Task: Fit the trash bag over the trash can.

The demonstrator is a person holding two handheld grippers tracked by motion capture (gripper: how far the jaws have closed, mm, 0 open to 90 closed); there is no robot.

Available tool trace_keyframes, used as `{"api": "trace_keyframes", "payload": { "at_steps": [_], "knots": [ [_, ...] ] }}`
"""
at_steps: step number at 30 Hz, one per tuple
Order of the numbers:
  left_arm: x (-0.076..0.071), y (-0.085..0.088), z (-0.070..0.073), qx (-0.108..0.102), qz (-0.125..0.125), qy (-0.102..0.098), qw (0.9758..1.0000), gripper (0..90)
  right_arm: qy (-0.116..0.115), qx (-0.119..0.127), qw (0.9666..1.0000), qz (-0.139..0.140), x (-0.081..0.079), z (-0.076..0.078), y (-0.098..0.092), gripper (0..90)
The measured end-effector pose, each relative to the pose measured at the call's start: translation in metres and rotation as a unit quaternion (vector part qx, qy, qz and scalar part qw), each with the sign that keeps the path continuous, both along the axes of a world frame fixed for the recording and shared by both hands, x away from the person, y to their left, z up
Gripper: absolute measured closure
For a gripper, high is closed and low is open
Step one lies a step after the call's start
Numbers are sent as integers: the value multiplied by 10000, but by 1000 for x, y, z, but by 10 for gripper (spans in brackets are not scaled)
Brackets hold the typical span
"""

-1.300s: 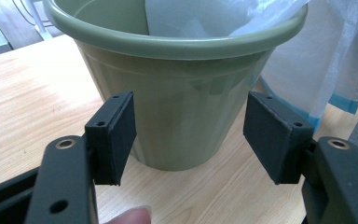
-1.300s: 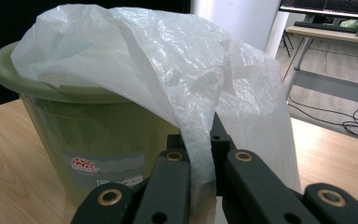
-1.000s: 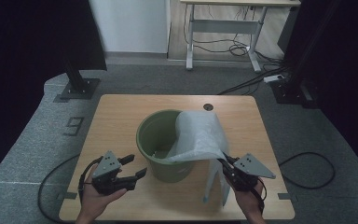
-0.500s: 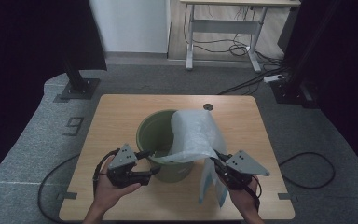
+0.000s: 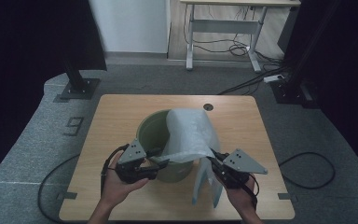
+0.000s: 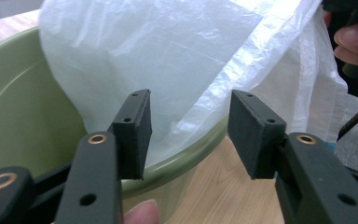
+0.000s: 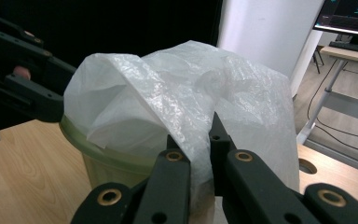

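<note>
My left gripper (image 5: 161, 163) had slid in to the green bin's (image 5: 151, 130) near rim, its jaws just narrowing around bag film ungripped, while my right gripper (image 5: 214, 161) pinched the white bag (image 5: 191, 135) draped over that bin on the table (image 5: 116, 112).

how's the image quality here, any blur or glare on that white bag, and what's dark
High view: sharp on the table, with dark surroundings at both sides. Left gripper view: the near black jaws are soft, and the white bag is bright, nearly washed out at upper right. Right gripper view: the bag shows crisp wrinkles with mild sheen, against a black backdrop at left.
</note>
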State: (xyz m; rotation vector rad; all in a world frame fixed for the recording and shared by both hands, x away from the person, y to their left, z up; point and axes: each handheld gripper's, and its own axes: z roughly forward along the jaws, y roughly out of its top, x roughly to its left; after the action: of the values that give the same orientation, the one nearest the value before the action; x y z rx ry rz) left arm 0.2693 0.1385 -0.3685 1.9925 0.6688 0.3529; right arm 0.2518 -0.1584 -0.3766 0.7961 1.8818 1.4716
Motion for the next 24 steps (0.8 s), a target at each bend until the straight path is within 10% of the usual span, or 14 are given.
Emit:
{"api": "trace_keyframes", "payload": {
  "at_steps": [14,24],
  "knots": [
    [6,-7,-2,-75,-578,242,9980,788,-71,70,10000,1,1,8,1,885],
    [8,-2,-2,-252,-410,279,9985,897,-40,111,9999,32,3,5,1,848]
  ]
}}
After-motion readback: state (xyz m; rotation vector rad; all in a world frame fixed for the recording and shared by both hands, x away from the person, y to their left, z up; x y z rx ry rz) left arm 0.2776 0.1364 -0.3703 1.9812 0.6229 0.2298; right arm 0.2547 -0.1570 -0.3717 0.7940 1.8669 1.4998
